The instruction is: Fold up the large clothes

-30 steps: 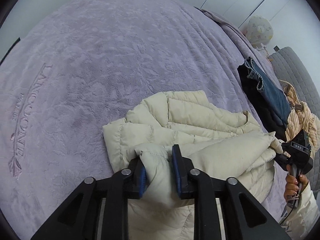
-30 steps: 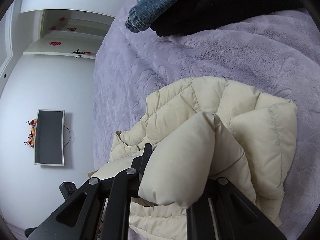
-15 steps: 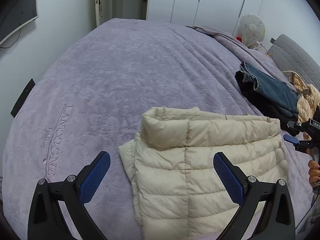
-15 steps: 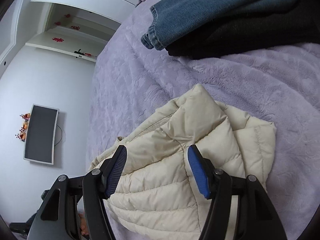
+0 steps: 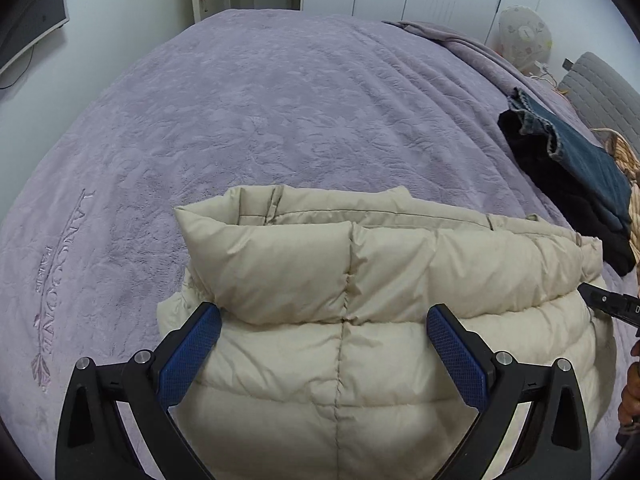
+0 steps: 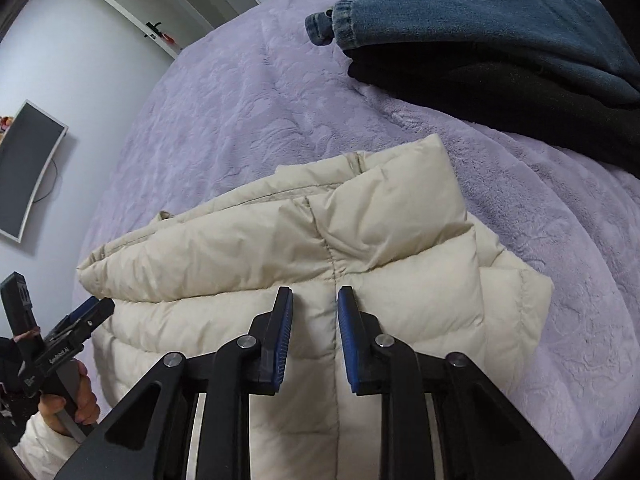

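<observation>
A cream quilted puffer jacket (image 5: 360,320) lies folded on the purple bedspread (image 5: 280,120), its collar end folded over the top. My left gripper (image 5: 323,350) is wide open just above the jacket's near part, holding nothing. In the right wrist view the same jacket (image 6: 320,240) lies under my right gripper (image 6: 314,338), whose blue pads stand a narrow gap apart over the centre seam, gripping nothing. The left gripper (image 6: 86,316) shows at the left edge there.
Folded blue jeans (image 5: 580,152) on a black garment (image 5: 560,200) lie to the right on the bed, also in the right wrist view (image 6: 480,12). A tan knitted item (image 5: 628,168), a grey headboard (image 5: 600,92), a wall television (image 6: 24,168) and wardrobes surround the bed.
Both grippers let go of the jacket fold, opened and pulled back. The jacket now lies flat and folded. The right jaws have since narrowed.
</observation>
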Motion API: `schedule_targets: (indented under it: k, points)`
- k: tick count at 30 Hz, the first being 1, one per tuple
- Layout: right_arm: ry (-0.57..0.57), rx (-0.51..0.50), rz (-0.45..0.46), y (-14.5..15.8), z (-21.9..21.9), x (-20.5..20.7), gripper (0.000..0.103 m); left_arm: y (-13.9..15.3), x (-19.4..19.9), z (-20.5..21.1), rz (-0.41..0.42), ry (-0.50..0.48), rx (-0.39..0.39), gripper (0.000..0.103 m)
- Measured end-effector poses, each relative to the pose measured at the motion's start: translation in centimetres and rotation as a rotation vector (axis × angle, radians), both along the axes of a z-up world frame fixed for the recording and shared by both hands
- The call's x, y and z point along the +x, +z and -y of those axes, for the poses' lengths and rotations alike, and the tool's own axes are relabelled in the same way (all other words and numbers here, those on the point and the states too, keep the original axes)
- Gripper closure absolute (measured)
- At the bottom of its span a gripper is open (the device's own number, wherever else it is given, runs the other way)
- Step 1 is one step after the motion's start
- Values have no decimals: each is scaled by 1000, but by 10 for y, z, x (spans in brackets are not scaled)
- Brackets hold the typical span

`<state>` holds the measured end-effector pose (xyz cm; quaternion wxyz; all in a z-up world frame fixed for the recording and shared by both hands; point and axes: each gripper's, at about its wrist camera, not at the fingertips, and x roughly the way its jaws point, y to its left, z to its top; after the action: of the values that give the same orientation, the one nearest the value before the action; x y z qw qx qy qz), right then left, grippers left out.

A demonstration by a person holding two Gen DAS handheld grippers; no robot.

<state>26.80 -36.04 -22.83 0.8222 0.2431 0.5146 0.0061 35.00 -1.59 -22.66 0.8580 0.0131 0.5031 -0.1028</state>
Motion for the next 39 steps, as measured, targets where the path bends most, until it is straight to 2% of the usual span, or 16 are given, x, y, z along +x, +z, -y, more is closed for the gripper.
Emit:
schedule_targets:
  k: [3,9,13,14,16,17,18,20,21,26,30,34,39]
  points:
    - [-32,-6,-2,-9,7,10,80,-9,11,-2,-3,21,9,0]
    - [-82,50,-14,-26,20,20,81,-28,27,-4,-32,35,11,0]
    - [-93,65,-15,-22,23,18,81,-21,26,-8,-43,33,5,0]
    - [-93,75,-11,-18,24,15,77,-17,25,-11,-41,27,2,0]
    - [-94,75,-9,-11,26,9,77,-8,20,-18,-40,14,-3,0]
    - [-93,77,-5,-6,27,5,70,-3,16,-24,-40,12,-6,0]
    - [-92,83,4,-1,29,-2,55,1,13,-31,-45,10,-13,0]
    - [-96,93,28,8,30,-15,32,6,5,-47,-63,15,-44,0]
    - [-101,92,36,13,30,-22,29,8,0,-56,-75,19,-68,0]
    - [-135,100,25,24,35,-63,29,8,-22,-99,-142,68,-165,0]
    - [-192,139,2,22,38,-101,22,-2,-41,-125,-213,99,-273,0]
    - [-252,191,-33,14,39,-143,22,-20,-55,-132,-292,88,-341,0]
    - [-319,264,-66,0,40,-177,22,-33,-64,-128,-327,70,-388,0]
